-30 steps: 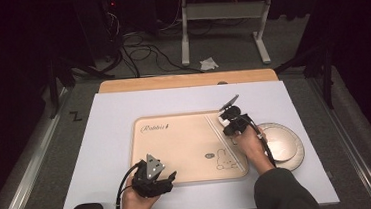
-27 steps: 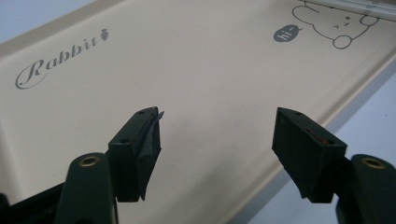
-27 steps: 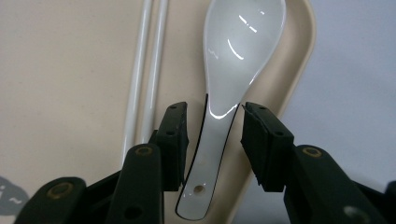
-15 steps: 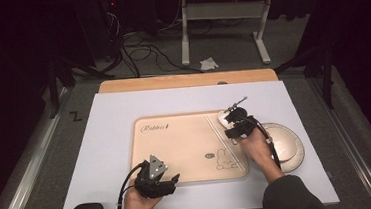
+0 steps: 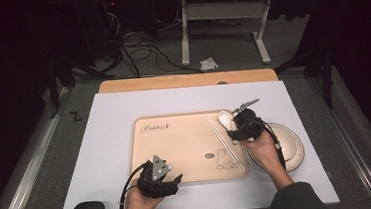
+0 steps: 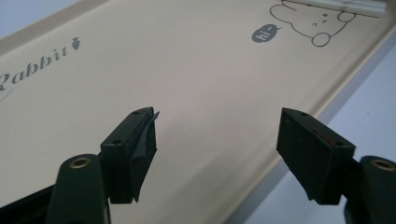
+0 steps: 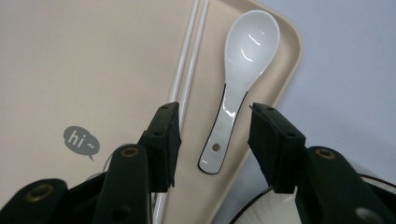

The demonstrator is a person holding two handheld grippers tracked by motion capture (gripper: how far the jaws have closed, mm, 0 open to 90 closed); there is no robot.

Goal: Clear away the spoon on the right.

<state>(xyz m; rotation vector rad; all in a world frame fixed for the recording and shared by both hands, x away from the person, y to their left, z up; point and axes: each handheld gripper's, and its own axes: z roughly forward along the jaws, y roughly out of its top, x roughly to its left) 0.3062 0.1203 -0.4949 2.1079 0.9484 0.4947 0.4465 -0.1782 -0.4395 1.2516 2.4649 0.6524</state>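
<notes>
Right gripper [image 5: 239, 125] sits over the far right corner of the beige tray [image 5: 177, 150], held by the person's right hand [image 5: 264, 148]. Its jaws stand apart, released, one on each side of the handle of a white spoon [image 7: 238, 88]; in the right gripper view neither jaw touches the spoon. The spoon lies flat on the tray, bowl toward the far edge, handle end with its small hole toward the near side. Just left of it lie two white chopsticks [image 7: 189, 74], parallel and running near to far. A white plate [image 5: 289, 144] with a dark rim rests on the table just right of the tray, partly under the right hand.

Left gripper [image 5: 172, 182] is at the near edge of the tray, held by the left hand [image 5: 141, 206]. Its jaws are wide apart and hold nothing; whether they touch the tray surface cannot be judged. The tray sits on a pale table cover [image 5: 106, 141].
</notes>
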